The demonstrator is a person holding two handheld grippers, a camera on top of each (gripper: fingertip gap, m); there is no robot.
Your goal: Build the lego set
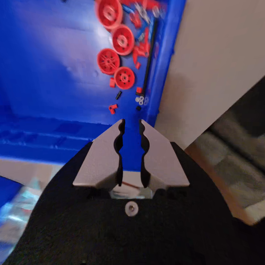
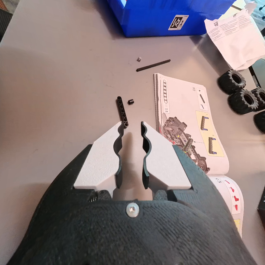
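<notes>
My left gripper (image 1: 131, 120) is open and empty above a blue bin (image 1: 43, 71). In the bin lie several red wheel hubs (image 1: 124, 78), a long black axle (image 1: 149, 57), a small black pin (image 1: 118, 95), a red angled connector (image 1: 113, 108), grey bushes (image 1: 141, 100) and a blurred pile of red and blue parts (image 1: 142, 28). My right gripper (image 2: 132, 122) is open and empty over the grey table (image 2: 57, 86). Just beyond its left fingertip lies a black holed beam (image 2: 122, 111), with a small black bush (image 2: 130, 102) beside it. Farther off lie a black axle (image 2: 153, 65) and a tiny grey bush (image 2: 139, 59).
An open instruction booklet (image 2: 186, 121) lies right of my right gripper. Several black tyres (image 2: 243, 94) sit at the right edge. A blue box with a tag (image 2: 164, 17) stands at the back, a white paper bag (image 2: 236, 40) at back right. A clear plastic bag (image 1: 14, 207) shows blurred at lower left. About 6 centimetres separates my left fingertips from the red angled connector (image 1: 113, 108). Measured from the fingertips, the small black pin (image 1: 118, 95) is 7 centimetres or so from the left gripper and 35 centimetres from the right. To reach the long black axle (image 1: 149, 57) in a straight line is about 10 centimetres for my left fingers, about 25 centimetres for my right.
</notes>
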